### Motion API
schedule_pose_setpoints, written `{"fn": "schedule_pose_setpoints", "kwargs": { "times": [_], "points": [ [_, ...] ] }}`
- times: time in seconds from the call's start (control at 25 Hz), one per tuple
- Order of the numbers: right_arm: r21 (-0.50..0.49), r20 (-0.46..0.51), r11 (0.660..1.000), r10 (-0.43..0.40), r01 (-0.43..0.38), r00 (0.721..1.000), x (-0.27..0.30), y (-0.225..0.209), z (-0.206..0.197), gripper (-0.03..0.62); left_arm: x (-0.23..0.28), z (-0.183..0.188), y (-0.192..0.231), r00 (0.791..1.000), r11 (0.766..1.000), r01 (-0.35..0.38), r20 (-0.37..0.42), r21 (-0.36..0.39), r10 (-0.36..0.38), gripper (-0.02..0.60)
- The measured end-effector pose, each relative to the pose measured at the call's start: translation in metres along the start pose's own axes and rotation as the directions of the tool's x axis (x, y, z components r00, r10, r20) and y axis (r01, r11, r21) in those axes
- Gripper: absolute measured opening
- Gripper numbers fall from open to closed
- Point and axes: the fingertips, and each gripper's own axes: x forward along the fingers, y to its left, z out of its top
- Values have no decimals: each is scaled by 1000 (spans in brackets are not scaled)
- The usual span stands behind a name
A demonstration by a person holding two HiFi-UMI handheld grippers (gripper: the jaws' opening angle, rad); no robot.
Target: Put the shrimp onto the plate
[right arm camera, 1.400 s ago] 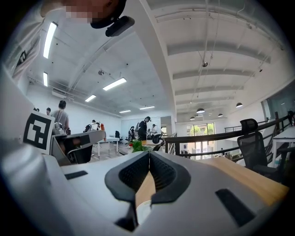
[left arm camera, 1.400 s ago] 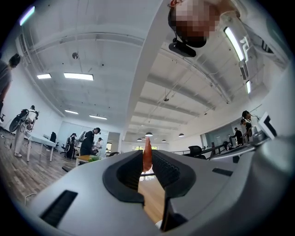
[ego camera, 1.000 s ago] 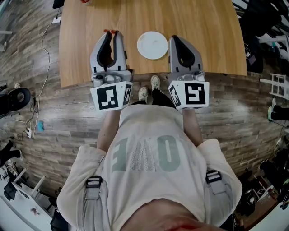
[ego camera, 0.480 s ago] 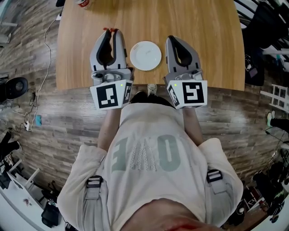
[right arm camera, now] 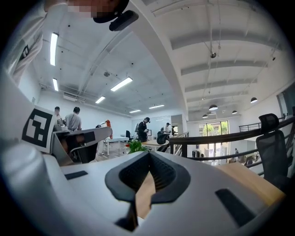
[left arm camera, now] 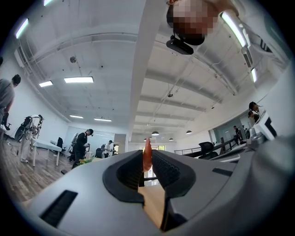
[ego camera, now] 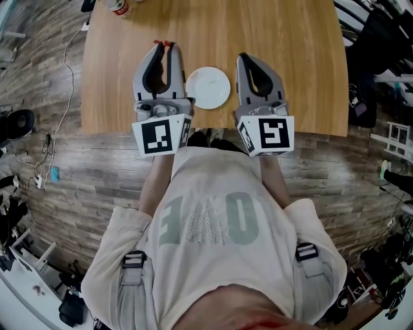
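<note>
An orange-red shrimp (ego camera: pixel 163 44) sticks out of the tips of my left gripper (ego camera: pixel 163 48), which is shut on it over the wooden table (ego camera: pixel 290 51), just left of the plate. In the left gripper view the shrimp (left arm camera: pixel 147 154) stands upright, pinched between the ribbed pads. The white round plate (ego camera: pixel 208 87) lies bare between the two grippers, near the table's front edge. My right gripper (ego camera: pixel 249 58) hovers to the plate's right. Its jaws (right arm camera: pixel 148 156) meet at the tips with nothing between them.
A small can (ego camera: pixel 118 6) stands at the table's far left corner. The person's feet (ego camera: pixel 213 135) show below the front edge. Cables (ego camera: pixel 61 77) run over the floor at the left. Several people and desks stand far off in the room.
Both grippers have moved farther out over the table, so the plate now lies between their bodies. The left gripper has come closer to the plate, still holding the shrimp.
</note>
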Motion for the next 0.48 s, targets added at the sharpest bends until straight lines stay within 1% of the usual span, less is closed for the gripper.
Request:
{"fn": "schedule_pose_setpoints", "kwargs": {
  "times": [0.28, 0.48],
  "points": [
    [-10, 12, 1000, -8, 9, 1000, 9, 4, 7, 20, 3, 1, 6, 1000, 1000, 15, 3, -5, -15, 64],
    [-12, 8, 1000, -1, 1, 1000, 15, 8, 6, 20, 6, -5, 8, 999, 999, 32, -26, 4, -32, 64]
  ]
}}
